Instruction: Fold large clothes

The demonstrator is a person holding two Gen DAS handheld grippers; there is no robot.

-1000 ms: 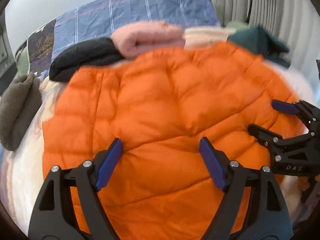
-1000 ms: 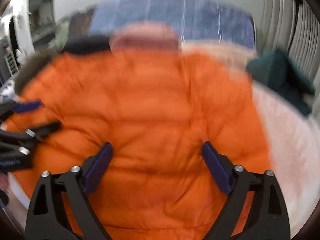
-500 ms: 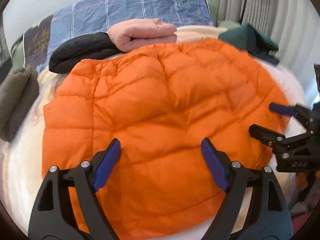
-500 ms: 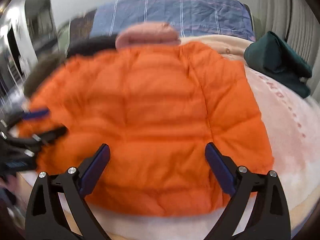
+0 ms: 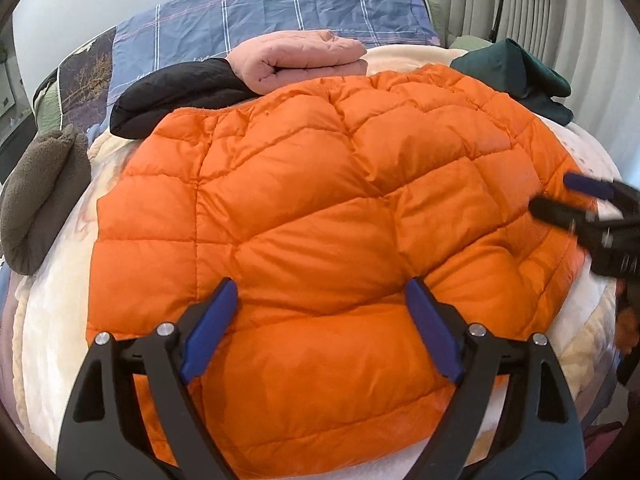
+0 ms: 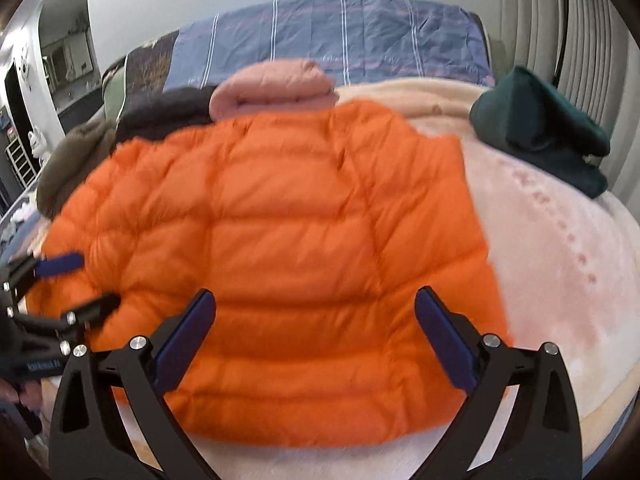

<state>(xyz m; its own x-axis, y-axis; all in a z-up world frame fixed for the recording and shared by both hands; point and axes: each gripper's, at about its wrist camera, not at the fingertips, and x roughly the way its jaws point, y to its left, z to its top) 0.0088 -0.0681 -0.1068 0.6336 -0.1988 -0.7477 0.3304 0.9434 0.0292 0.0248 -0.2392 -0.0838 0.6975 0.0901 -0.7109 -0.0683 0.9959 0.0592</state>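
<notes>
Your bed (image 5: 52,344), cream blanket on top, carries orange puffer jacket (image 5: 320,220), pink (image 5: 296,60), black (image 5: 176,96), green (image 5: 520,76), grey-brown bundles (image 5: 40,196).

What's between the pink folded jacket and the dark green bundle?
Bare cream blanket only, between the pink folded jacket and dark green bundle. Clearest in the right wrist view.

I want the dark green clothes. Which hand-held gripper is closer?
Right. The right hand-held gripper is over the orange jacket's side toward the dark green clothes; the left hand-held gripper is farther away.

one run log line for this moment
orange puffer jacket: spread flat on bed | left gripper: open, empty | right gripper: open, empty
</notes>
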